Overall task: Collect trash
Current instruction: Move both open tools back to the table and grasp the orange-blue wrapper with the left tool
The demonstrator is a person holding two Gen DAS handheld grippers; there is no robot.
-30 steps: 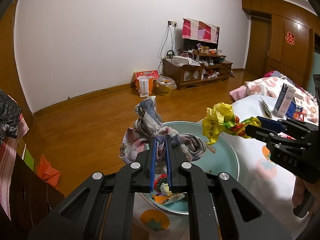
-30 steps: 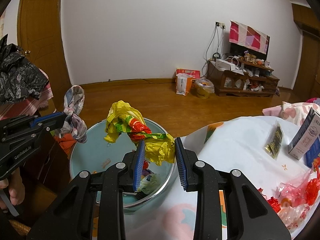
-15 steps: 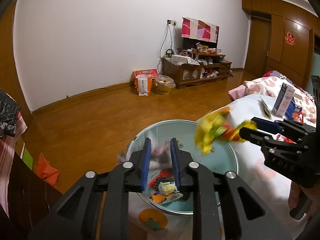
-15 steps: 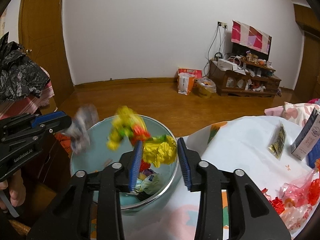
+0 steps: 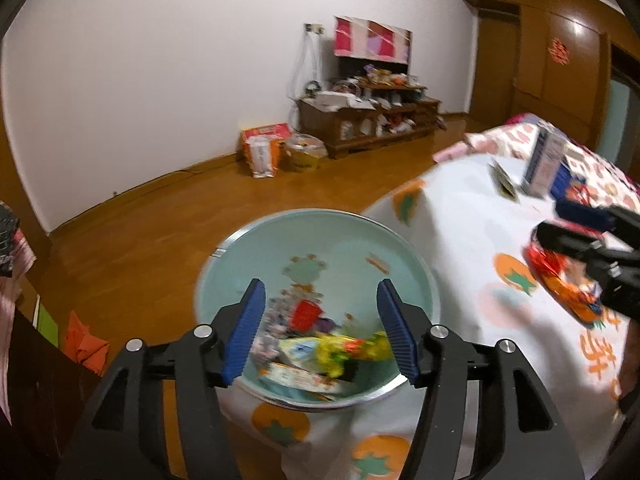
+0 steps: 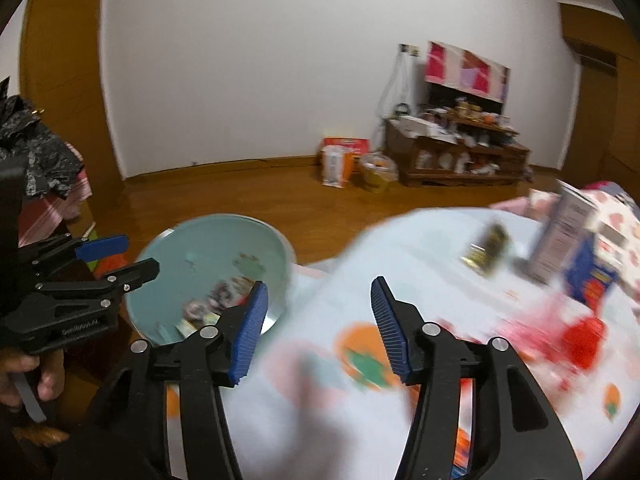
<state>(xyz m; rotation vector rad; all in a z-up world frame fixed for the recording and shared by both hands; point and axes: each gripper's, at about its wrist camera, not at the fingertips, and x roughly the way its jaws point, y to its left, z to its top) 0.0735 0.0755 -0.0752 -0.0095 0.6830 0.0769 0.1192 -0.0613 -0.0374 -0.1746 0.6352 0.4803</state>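
A pale blue basin (image 5: 256, 264) sits at the table's left edge and holds the trash: a yellow wrapper (image 5: 340, 354), a crumpled checked cloth (image 5: 268, 332) and other scraps. My left gripper (image 5: 320, 332) is open and empty above the basin. My right gripper (image 6: 318, 324) is open and empty over the tablecloth, right of the basin (image 6: 192, 240). It also shows in the left wrist view (image 5: 576, 228), above red and orange wrappers (image 5: 560, 280). The left gripper also shows in the right wrist view (image 6: 116, 256).
The table has a white cloth with orange prints (image 5: 460, 240). A white carton (image 6: 560, 236), a blue box (image 6: 592, 276), a dark sachet (image 6: 486, 250) and red wrappers (image 6: 576, 336) lie on it. A TV stand (image 5: 368, 120) and bags (image 5: 264, 152) stand by the far wall.
Both grippers opened. The checked cloth and the yellow wrapper dropped into the basin. The right gripper swung right, over the table; both views are blurred by motion.
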